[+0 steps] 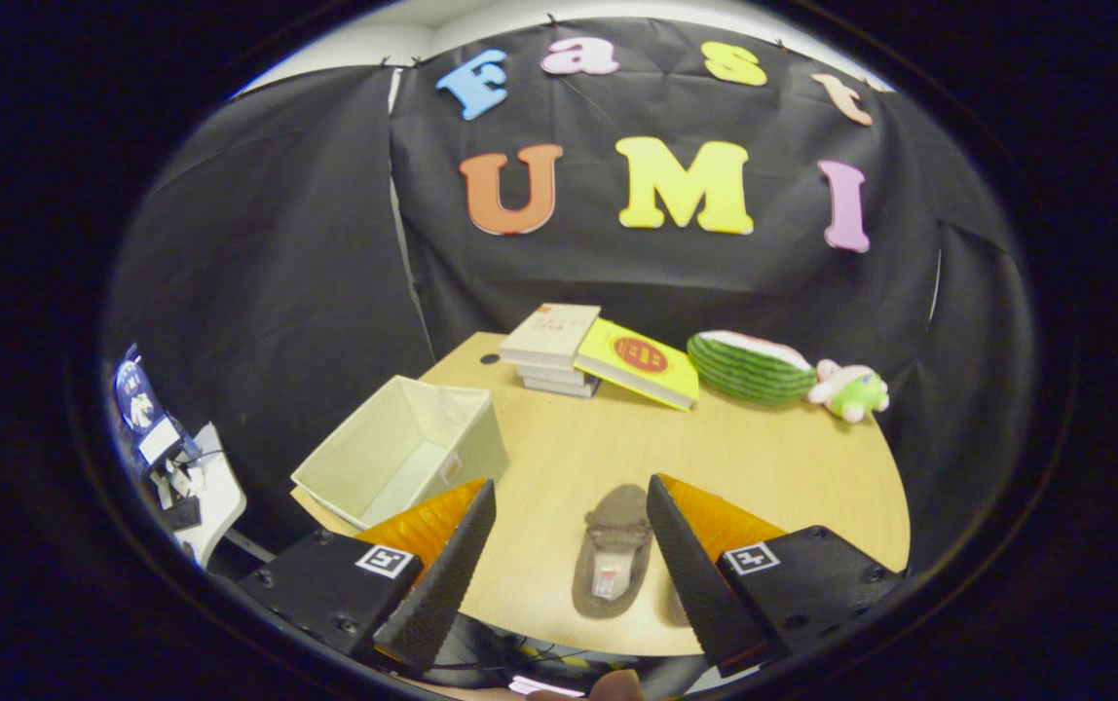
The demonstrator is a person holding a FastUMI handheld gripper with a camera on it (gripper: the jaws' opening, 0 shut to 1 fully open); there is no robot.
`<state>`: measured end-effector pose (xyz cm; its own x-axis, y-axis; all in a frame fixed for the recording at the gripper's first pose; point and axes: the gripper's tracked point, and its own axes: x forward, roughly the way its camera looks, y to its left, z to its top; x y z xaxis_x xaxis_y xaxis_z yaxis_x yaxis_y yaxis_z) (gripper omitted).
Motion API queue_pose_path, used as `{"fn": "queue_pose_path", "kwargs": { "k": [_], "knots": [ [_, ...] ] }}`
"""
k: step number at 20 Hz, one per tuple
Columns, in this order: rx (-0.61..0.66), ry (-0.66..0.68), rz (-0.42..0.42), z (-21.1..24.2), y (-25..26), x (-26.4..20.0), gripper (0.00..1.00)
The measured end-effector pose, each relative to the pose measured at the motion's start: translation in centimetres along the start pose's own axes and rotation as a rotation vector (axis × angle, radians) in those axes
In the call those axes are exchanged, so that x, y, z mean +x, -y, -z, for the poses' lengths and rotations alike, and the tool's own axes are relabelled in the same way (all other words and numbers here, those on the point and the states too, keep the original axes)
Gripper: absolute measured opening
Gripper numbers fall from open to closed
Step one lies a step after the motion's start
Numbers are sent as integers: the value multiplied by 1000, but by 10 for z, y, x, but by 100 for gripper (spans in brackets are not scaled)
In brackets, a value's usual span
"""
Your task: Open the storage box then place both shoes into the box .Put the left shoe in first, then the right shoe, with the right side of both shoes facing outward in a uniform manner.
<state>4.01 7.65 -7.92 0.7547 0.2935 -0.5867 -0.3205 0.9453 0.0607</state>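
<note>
- While the gripper [571, 540] hangs above the near edge of the table [793, 467], its fingers stand wide apart and grip nothing.
- One brown shoe [613, 550] lies flat on the table between the fingers, closer to the right finger, its opening facing up; a small white label sits inside it, too small to read.
- The storage box [403, 448], pale and fabric-sided, rests at the table's near left corner just beyond the left finger, open-topped with nothing seen inside; a small tag on its side is unreadable.
- Toward the far edge, a stack of books [552, 352] carries a yellow book [639, 362] leaning against it; its round red emblem holds writing too blurred to read.
- Along the far right edge lie a watermelon plush [749, 368] and, just beside it, a green-and-pink plush toy [851, 389].
</note>
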Motion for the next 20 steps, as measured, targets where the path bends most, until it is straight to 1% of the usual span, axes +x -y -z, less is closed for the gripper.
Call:
{"fn": "queue_pose_path", "kwargs": {
  "k": [2, 5, 9, 15, 17, 20],
  "knots": [
    [36, -100, -17, 29, 13, 16, 100],
    [124, -220, 0, 60, 39, 45, 100],
    [242, -347, 21, 98, 58, 65, 99],
    [242, -474, 27, 136, 69, 101, 98],
    [252, -503, 3, 143, 68, 112, 97],
    [263, -543, -5, 153, 72, 127, 90]
  ]
}}
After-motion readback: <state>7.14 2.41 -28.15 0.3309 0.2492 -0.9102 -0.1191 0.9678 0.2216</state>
